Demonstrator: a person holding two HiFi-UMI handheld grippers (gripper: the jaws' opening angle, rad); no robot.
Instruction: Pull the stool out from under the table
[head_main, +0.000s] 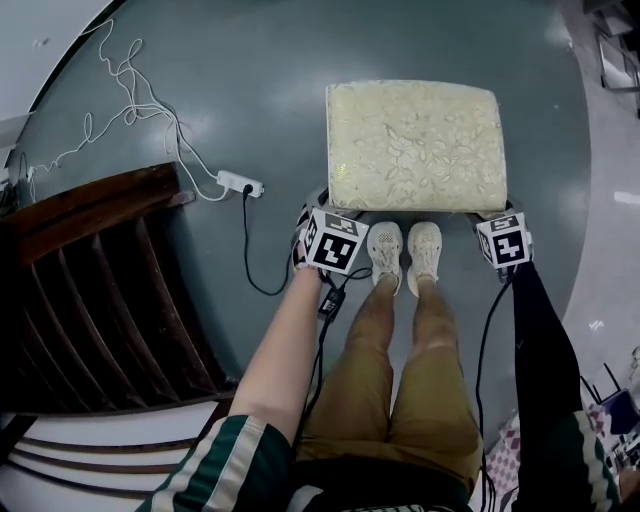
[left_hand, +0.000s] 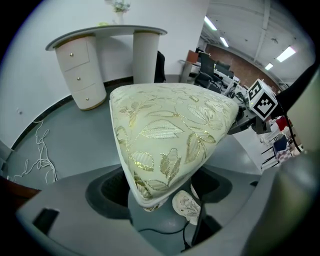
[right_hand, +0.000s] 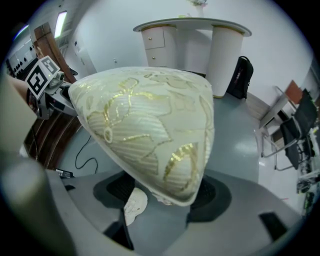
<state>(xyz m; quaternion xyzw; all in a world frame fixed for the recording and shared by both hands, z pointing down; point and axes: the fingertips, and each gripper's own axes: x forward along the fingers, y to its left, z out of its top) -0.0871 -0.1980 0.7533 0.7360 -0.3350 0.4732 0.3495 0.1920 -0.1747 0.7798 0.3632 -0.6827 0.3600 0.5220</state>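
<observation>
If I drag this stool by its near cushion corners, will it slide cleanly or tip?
The stool probably slides easily: the grey floor looks smooth and hard. Its padded brocade top looks soft, so corners may squash or slip under pull. The broad seat suggests little tipping, though its legs are hidden.

The stool has a cream cushion patterned all over with gold leaves and vines, and the floor is plain grey-blue. The person's shoes are off-white, the trousers tan and the sleeve dark green with white stripes. The power strip and cable are white, and the wooden slats dark brown.
</observation>
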